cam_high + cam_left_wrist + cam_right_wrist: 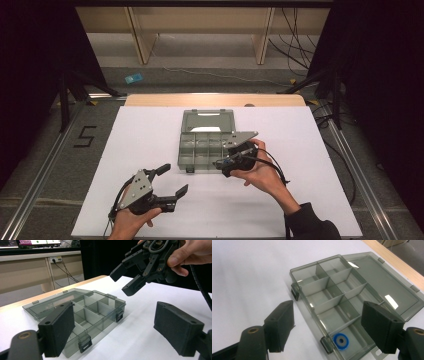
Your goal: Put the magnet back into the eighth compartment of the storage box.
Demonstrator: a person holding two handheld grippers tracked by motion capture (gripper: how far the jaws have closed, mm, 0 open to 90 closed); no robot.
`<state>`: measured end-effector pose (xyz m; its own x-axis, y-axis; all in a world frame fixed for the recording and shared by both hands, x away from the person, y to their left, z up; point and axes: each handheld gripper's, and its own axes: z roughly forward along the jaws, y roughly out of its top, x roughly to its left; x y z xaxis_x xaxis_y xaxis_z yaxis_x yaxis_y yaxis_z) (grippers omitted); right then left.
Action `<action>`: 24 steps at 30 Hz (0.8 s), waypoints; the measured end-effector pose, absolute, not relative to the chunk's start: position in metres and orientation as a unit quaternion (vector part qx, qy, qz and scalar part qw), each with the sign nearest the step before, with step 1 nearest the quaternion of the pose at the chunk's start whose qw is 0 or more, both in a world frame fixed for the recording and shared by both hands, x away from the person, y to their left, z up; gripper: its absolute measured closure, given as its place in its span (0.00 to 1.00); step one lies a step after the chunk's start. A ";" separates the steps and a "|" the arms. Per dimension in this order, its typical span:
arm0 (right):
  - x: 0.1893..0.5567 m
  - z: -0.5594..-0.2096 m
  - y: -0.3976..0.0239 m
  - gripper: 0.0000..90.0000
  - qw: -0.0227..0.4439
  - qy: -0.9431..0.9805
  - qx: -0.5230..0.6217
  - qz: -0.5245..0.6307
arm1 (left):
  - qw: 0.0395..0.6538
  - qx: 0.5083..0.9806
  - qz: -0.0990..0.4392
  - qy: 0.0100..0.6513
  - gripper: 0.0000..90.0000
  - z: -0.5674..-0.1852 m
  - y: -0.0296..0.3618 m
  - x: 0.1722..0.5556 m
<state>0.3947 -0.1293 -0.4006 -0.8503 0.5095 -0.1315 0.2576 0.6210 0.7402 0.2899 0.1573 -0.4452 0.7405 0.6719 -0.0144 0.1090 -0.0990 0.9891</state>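
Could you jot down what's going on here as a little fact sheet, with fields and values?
Setting: white table top
Main item: clear grey compartment box, lid folded open and flat
Contents: blue ring in the near corner compartment; the other compartments look empty
Right gripper: open, nothing between its jaws, hovering over the box's near right corner
Left gripper: open, nothing held, apart from the box toward the table's near left

The high view is dim and soft, its 9 and 3 o'clock edges sinking into black. Light falls from above: the white table stays evenly bright with faint shadows. Glare patches sit on the clear lid toward 3 o'clock. Nearest jaws blur slightly.
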 end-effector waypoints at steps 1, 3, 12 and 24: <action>0.394 -0.401 -0.130 0.30 0.161 0.887 0.217 0.375 | 0.611 0.705 0.230 0.277 0.18 -0.445 0.157 0.290; 0.393 -0.402 -0.131 0.30 0.158 0.887 0.220 0.375 | 0.611 0.705 0.230 0.277 0.18 -0.445 0.157 0.290; 0.390 -0.402 -0.135 0.28 0.158 0.878 0.226 0.390 | 0.611 0.705 0.231 0.277 0.18 -0.445 0.157 0.290; 0.384 -0.403 -0.142 0.28 0.156 0.869 0.233 0.409 | 0.615 0.703 0.230 0.274 0.18 -0.446 0.157 0.291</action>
